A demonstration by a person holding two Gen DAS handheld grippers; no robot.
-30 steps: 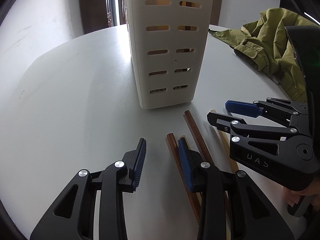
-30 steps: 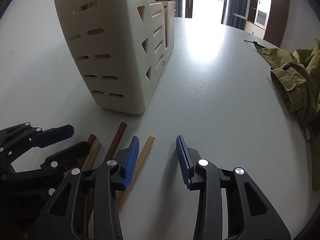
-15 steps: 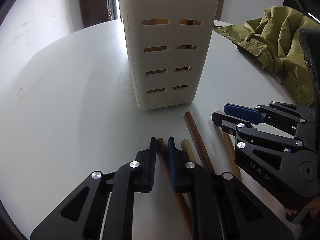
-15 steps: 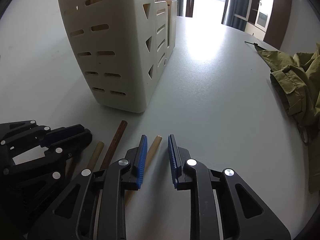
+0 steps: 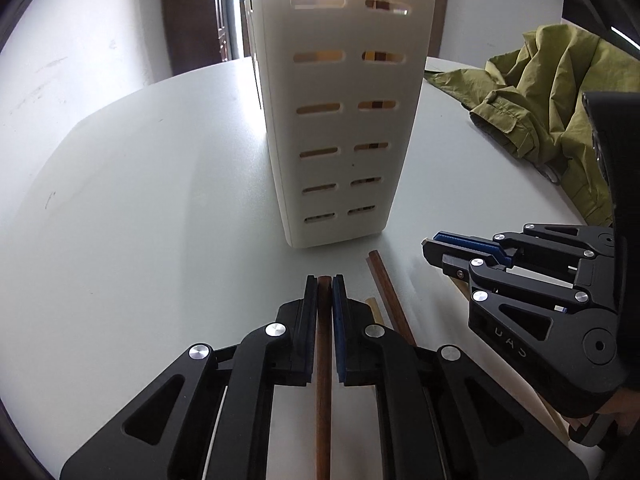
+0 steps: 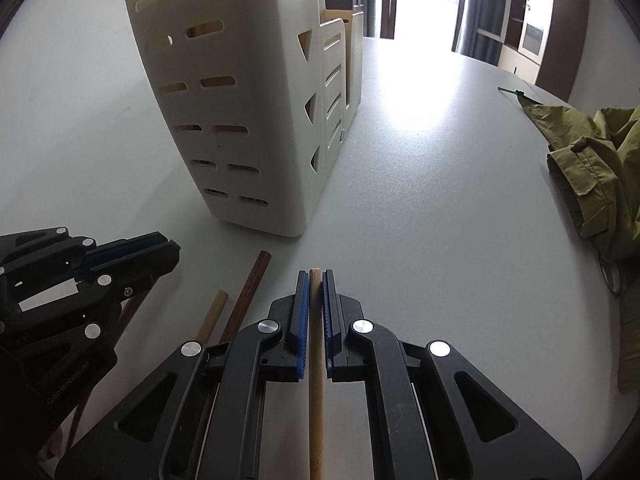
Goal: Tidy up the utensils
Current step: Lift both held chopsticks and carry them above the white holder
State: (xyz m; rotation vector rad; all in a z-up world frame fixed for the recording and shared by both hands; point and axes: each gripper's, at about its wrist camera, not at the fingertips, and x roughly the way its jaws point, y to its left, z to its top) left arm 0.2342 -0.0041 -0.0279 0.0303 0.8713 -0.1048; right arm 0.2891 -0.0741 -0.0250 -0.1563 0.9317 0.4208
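Note:
My left gripper (image 5: 324, 280) is closing on a dark brown chopstick (image 5: 323, 400); the pads press its near end and it runs back between the fingers. My right gripper (image 6: 315, 274) is shut on a pale wooden chopstick (image 6: 316, 400) in the same way. Each gripper shows in the other's view: the right gripper (image 5: 434, 246) at the right, the left gripper (image 6: 168, 248) at the left. Between them on the table lie another dark chopstick (image 5: 388, 292) (image 6: 250, 284) and another pale chopstick (image 5: 374, 308) (image 6: 214, 308). The tall cream slotted utensil holder (image 5: 340, 128) (image 6: 248, 120) stands just beyond the tips.
A crumpled olive-green jacket (image 5: 552, 100) (image 6: 600, 168) lies on the white table (image 5: 140, 200) at the right. A person's hand shows at the lower right edge of the left wrist view. A doorway and cabinets stand beyond the table.
Both grippers went from wide open to closed, each onto a chopstick: the left on the dark one, the right on the pale one. Both shifted slightly sideways to straddle them.

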